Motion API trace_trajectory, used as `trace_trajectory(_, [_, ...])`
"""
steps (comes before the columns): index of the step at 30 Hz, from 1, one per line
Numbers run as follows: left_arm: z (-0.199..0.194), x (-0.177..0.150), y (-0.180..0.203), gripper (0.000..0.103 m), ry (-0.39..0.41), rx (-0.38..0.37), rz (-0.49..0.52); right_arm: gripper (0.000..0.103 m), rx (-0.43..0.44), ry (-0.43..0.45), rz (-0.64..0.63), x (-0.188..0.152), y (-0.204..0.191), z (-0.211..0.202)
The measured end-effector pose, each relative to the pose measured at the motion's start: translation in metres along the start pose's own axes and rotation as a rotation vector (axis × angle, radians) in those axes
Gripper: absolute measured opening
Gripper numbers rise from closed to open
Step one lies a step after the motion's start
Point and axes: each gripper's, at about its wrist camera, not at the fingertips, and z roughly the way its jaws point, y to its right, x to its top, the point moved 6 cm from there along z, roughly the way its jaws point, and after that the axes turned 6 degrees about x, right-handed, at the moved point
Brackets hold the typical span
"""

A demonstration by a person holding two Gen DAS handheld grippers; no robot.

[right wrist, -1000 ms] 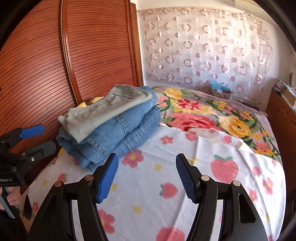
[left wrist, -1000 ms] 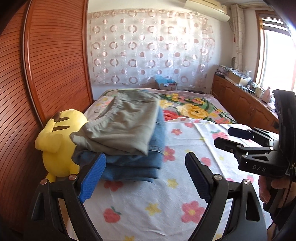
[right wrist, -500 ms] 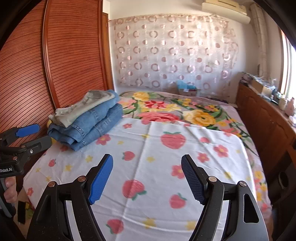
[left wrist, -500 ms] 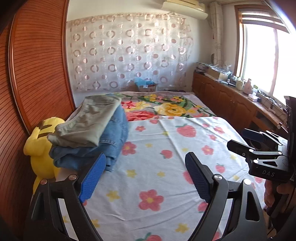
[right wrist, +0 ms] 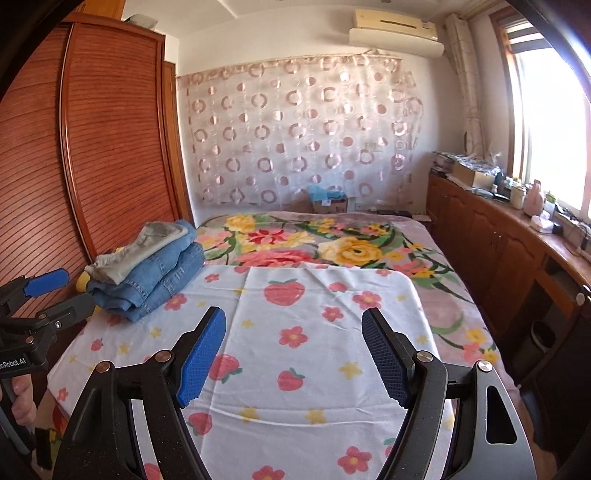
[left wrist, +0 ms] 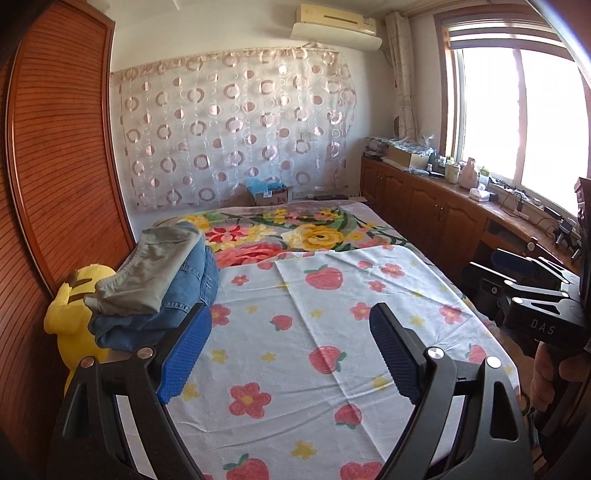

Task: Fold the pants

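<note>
Beside the yellow plush toy (left wrist: 75,295), folded pants (left wrist: 155,284) lie stacked; both tongs (left wrist: 290,354) (right wrist: 293,356) spread, empty; folding appears complete; next needs fresh pants.

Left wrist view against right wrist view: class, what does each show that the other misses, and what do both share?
Only the left wrist view shows the yellow plush toy's striped body beside the pile. Only the right wrist view shows the wooden wardrobe's top edge. Both show the folded grey pants on folded blue jeans, and the strawberry-print white sheet.
</note>
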Motion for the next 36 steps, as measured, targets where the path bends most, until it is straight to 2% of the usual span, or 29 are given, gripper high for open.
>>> trace_trajectory(13, [-0.039, 0.012, -0.011, 0.088, 0.078, 0.028, -0.019, 0.078, 0.001, 0.111, -0.028, -0.018, -0.022, -0.033])
trace_trajectory(27, [-0.042, 0.009, -0.018, 0.088, 0.077, 0.042, -0.023, 0.078, 0.004, 0.129, -0.013, -0.021, -0.002, -0.025])
trace_trajectory(36, [-0.042, 0.009, -0.02, 0.088, 0.076, 0.041, -0.024, 0.078, 0.001, 0.135, -0.012, -0.023, -0.009, -0.029])
